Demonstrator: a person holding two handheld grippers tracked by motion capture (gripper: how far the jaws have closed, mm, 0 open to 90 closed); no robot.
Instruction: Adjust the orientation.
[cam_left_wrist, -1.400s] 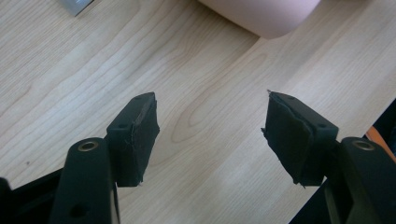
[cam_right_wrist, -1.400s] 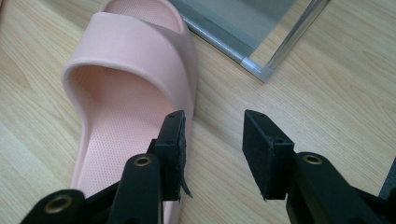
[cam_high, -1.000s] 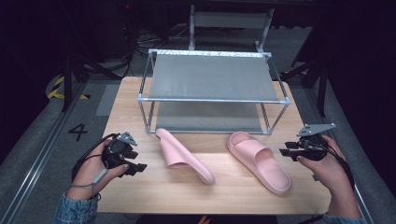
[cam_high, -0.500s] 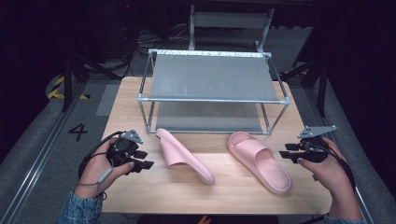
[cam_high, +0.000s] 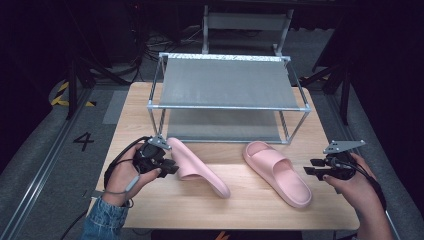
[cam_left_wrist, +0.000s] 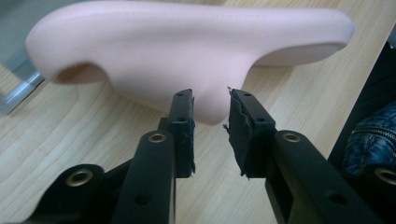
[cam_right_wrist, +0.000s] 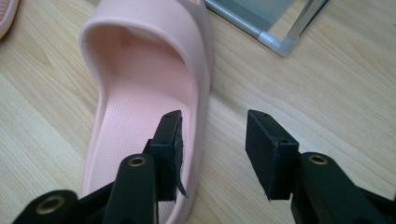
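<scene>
While the left gripper (cam_high: 167, 166) sits at the edge of the left pink slipper (cam_high: 197, 167), its jaws, which have just been closing, stand narrowly apart with the slipper's strap (cam_left_wrist: 196, 56) just ahead of their tips and nothing pressed between the pads. That slipper lies on the wooden tabletop (cam_high: 250, 200) before the metal rack (cam_high: 227, 85). Beside the right pink slipper (cam_high: 277, 172), the right gripper (cam_high: 312, 167) has been opening its jaws, now wide and empty, straddling the slipper's rim in the right gripper view
</scene>
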